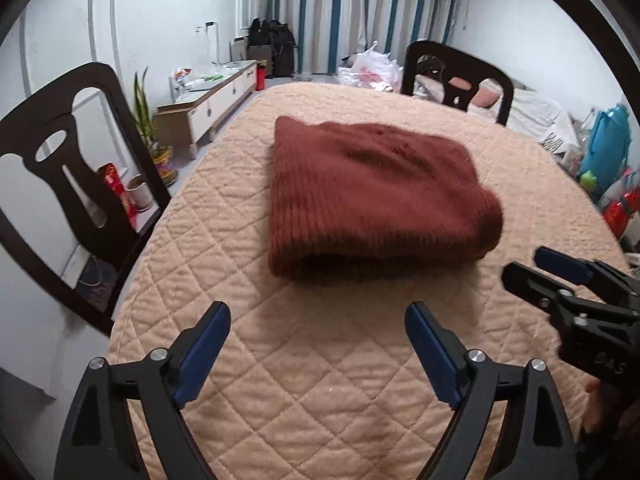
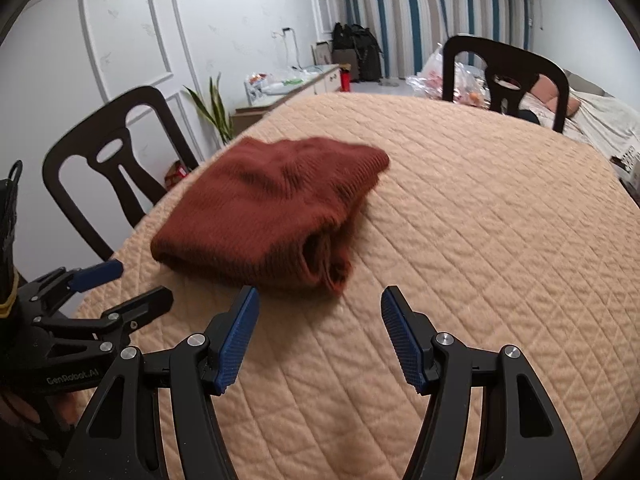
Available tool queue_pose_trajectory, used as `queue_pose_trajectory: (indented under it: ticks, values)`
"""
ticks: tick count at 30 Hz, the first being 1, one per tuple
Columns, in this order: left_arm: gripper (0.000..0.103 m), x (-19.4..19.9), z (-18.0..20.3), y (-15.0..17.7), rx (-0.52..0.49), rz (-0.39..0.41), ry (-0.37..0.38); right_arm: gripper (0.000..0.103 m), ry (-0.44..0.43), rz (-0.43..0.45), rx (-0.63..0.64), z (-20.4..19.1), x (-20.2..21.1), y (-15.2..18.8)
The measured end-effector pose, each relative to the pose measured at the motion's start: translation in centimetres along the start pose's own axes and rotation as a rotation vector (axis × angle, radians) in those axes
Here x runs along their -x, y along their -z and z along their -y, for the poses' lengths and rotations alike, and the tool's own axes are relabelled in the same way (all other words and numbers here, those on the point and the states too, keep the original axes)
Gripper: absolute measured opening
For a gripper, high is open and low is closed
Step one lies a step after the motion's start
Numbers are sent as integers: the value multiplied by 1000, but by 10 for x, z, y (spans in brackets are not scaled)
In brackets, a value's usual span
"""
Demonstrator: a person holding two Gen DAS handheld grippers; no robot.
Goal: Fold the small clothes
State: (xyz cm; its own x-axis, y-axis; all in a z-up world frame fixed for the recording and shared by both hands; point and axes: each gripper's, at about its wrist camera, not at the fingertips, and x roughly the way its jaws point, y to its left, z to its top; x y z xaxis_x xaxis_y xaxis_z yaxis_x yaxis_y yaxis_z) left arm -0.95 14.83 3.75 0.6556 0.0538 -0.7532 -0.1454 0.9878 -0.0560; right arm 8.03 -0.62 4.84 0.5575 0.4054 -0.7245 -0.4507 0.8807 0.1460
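Observation:
A rust-red knitted garment (image 1: 372, 196) lies folded into a thick rectangle on the quilted peach table cover (image 1: 320, 380). It also shows in the right wrist view (image 2: 272, 208), with its layered open end facing me. My left gripper (image 1: 318, 320) is open and empty, hovering over the cover just short of the garment's near edge. My right gripper (image 2: 320, 308) is open and empty, a little short of the garment's near right corner. The right gripper shows in the left wrist view (image 1: 532, 266) at the right; the left gripper shows in the right wrist view (image 2: 136, 284) at the left.
Dark wooden chairs stand at the table's left (image 1: 60, 184) and far side (image 1: 460, 76). Beyond are a low white cabinet (image 1: 216, 96), a potted plant (image 1: 148, 120), striped curtains (image 1: 352, 8), plastic bags (image 1: 372, 68) and a bed (image 2: 592, 116) at the right.

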Motion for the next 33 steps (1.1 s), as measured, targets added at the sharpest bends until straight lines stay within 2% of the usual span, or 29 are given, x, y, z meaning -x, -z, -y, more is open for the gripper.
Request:
queue_pose_trajectory:
  ticks: [5, 15, 24, 33]
  values:
    - [91, -7, 1, 7, 0, -20, -15, 64, -21, -44, -25, 2, -3, 14]
    - [92, -16, 6, 15, -11, -55, -21, 64, 61, -115, 3, 1, -13, 28]
    - [101, -21, 13, 17, -41, -62, -33, 64, 115, -100, 58, -6, -14, 31]
    - [102, -21, 13, 17, -46, -69, -38, 65, 118, -96, 29, 0, -14, 31]
